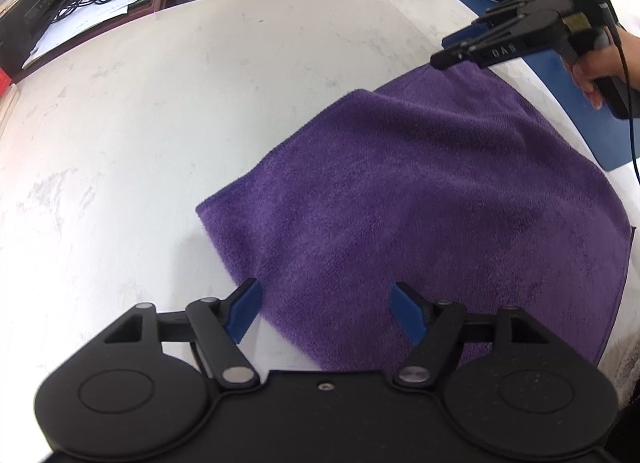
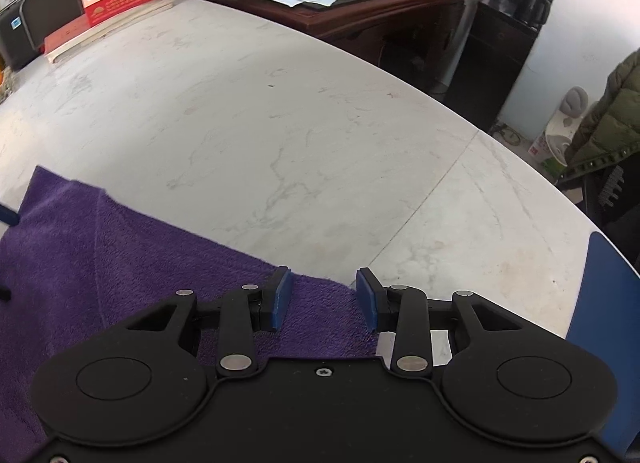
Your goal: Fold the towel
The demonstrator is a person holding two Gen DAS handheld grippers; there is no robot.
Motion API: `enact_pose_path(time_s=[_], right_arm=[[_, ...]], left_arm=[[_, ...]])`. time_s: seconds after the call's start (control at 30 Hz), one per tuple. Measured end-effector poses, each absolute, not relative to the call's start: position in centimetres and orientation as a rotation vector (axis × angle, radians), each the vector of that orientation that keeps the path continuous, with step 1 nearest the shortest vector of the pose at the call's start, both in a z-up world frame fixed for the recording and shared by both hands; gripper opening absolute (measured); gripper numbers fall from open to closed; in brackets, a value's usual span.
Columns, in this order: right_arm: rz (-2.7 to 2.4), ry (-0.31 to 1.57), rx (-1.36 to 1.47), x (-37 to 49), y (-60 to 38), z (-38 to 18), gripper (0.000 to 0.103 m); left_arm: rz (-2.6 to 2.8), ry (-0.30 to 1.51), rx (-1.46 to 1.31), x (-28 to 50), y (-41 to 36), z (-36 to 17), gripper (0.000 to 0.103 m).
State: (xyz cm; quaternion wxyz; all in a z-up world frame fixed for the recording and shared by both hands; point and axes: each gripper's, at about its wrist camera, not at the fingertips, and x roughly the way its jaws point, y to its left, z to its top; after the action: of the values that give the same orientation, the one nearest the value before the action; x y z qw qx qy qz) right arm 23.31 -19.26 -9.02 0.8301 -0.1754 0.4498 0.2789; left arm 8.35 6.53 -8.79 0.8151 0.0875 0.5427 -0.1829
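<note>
We see the left gripper and right gripper, jaws released, over the purple terry towel on the white marble table.

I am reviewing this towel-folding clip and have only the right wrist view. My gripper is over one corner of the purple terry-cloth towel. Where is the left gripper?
Observer: The left gripper straddles the opposite edge of the purple terry-cloth towel, with its jaws wide apart and pinching nothing.
Reviewer: Do my fingertips reach the cloth?
Observer: Seen from the side, the right gripper has its tips right at the towel's far corner and appears to touch it.
Reviewer: Is the middle bunched up?
Observer: No. The middle lies flat on the white marble table.
</note>
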Motion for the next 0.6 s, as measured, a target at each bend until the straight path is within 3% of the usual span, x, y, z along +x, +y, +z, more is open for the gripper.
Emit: enact_pose_path(time_s=[0.27,0.6], right_arm=[[0.792,0.874,-0.381,20.2,-15.4,-5.3,0.034],[0.911,0.908,-0.570,18.9,-11.1,-8.0,0.034]], left_arm=[[-0.349,1.123,0.148,9.1,6.9,-7.5,0.070],[-0.434,1.120,0.188,11.2,4.2,-8.5,0.070]])
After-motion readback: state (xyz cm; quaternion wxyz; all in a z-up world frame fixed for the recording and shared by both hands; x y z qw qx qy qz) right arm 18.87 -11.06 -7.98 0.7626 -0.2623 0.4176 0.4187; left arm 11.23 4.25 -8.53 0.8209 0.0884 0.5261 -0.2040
